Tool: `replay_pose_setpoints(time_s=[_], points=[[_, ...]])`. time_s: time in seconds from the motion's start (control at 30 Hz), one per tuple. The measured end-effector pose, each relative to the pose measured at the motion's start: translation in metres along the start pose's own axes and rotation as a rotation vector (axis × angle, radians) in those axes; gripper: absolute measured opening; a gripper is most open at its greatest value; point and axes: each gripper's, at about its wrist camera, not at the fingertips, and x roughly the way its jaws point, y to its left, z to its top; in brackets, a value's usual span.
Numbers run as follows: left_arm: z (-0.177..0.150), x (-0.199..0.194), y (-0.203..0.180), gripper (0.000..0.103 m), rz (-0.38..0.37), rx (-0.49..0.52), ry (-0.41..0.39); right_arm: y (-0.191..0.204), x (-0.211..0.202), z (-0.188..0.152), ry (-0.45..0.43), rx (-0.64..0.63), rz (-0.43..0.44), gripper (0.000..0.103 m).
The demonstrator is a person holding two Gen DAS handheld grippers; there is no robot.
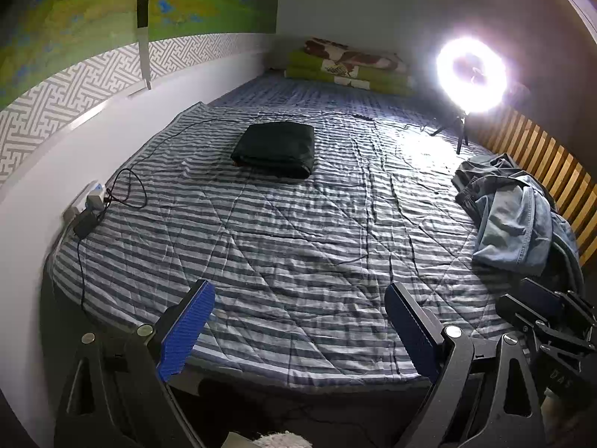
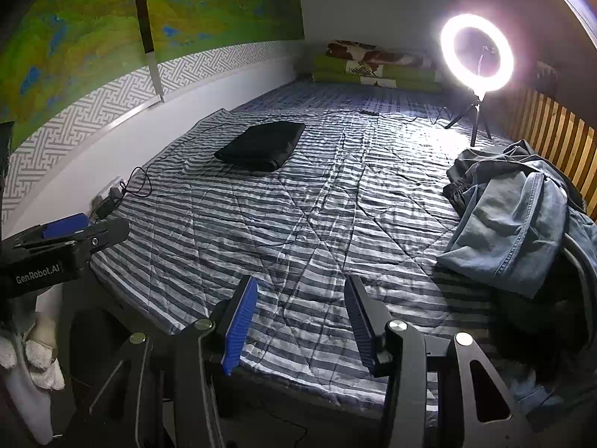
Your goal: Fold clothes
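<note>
A: What's on the striped quilt (image 1: 298, 246)?
B: A heap of denim clothes (image 2: 515, 224) by the right edge, a folded black garment (image 1: 274, 148) far left.
A: Grippers?
B: Left gripper (image 1: 298, 326) and right gripper (image 2: 300, 323) both gape with nothing between their fingers, at the near edge.

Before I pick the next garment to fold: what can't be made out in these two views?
- Heap of blue denim and dark clothes: how many garments is unclear; they overlap, and the right wrist view's edge crops the heap.
- Folded black garment: its type and underside, hidden by its own folds.
- White ring light: glare washes out the striped quilt nearby.
- Plugs by the wall: too small, blurred.
</note>
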Motion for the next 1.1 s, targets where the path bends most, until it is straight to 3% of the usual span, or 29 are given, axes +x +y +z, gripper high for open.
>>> replay_pose_setpoints(time_s=[1.1], points=[[-0.0007,0.0086,0.0022,0.095,-0.013,0.009,0.018,-0.0046,0.0061,-0.0037,0.017,0.007,0.001,0.045]])
